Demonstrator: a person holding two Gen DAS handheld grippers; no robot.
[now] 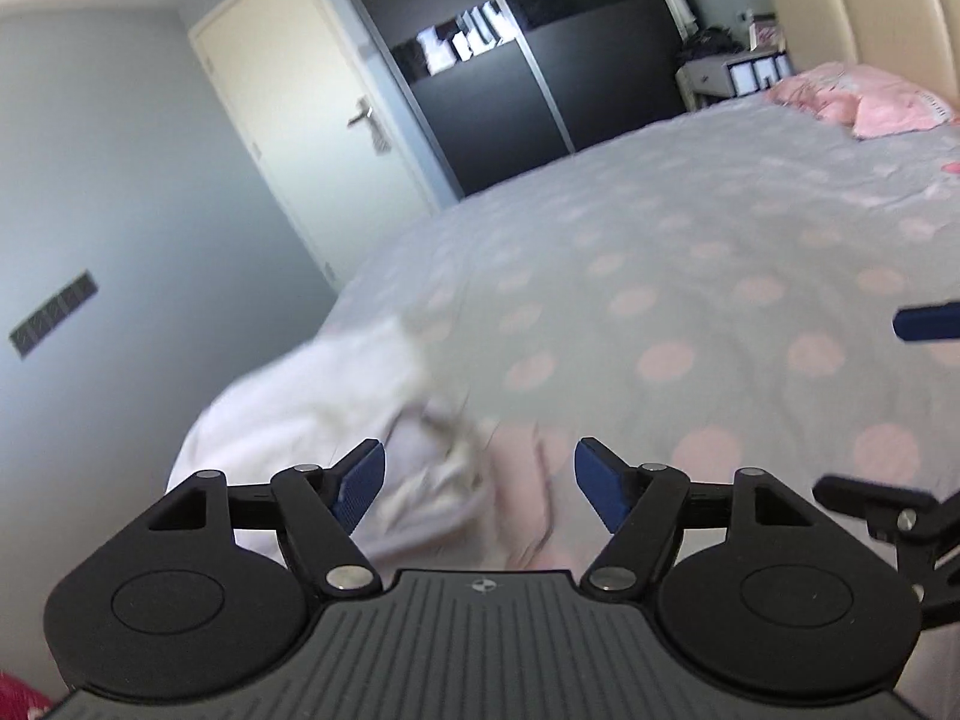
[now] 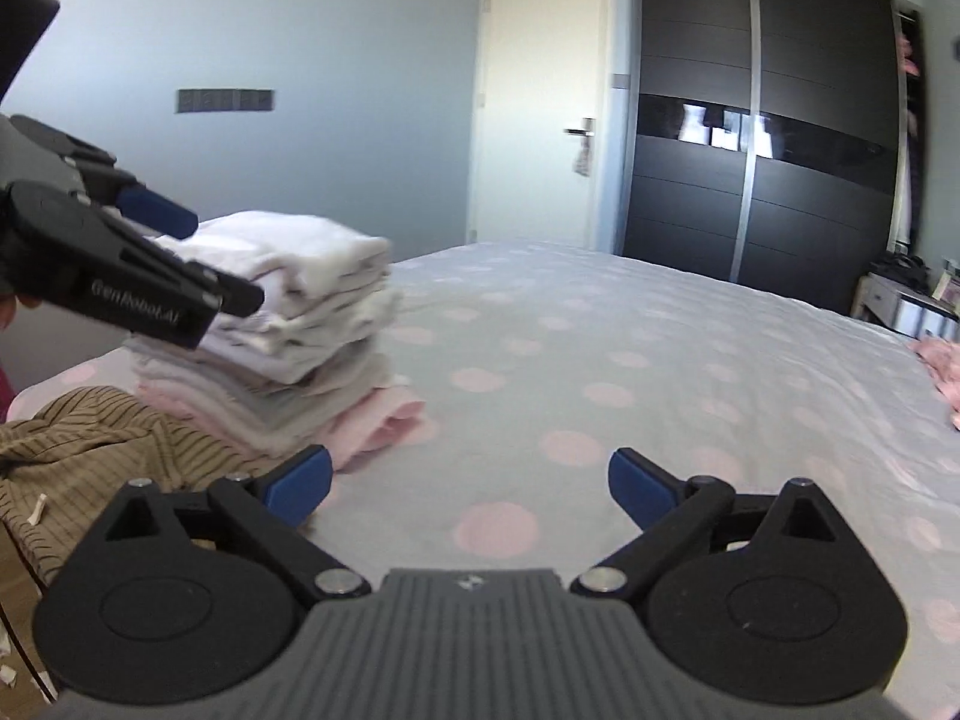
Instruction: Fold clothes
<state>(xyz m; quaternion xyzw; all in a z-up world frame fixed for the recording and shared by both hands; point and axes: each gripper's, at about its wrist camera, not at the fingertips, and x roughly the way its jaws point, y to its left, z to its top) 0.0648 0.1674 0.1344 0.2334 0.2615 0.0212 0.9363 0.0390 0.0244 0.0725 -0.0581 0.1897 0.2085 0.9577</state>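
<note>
A stack of folded clothes (image 2: 300,324), white and grey on top with pink at the bottom, sits on the near left part of the bed. In the left wrist view the same stack (image 1: 336,408) is blurred and lies just under and ahead of my left gripper (image 1: 480,480), which is open with nothing between its blue pads. From the right wrist view the left gripper (image 2: 204,258) hovers over the stack's left side. My right gripper (image 2: 471,480) is wide open above bare bedspread to the right of the stack. A brown striped garment (image 2: 90,450) lies crumpled at the near left.
The bed (image 2: 600,360) has a grey cover with pink dots. Pink fabric (image 1: 864,102) lies near the cream headboard (image 1: 864,6). A white door (image 2: 540,102), a dark wardrobe (image 2: 762,120) and a bedside table (image 2: 900,300) stand beyond the bed.
</note>
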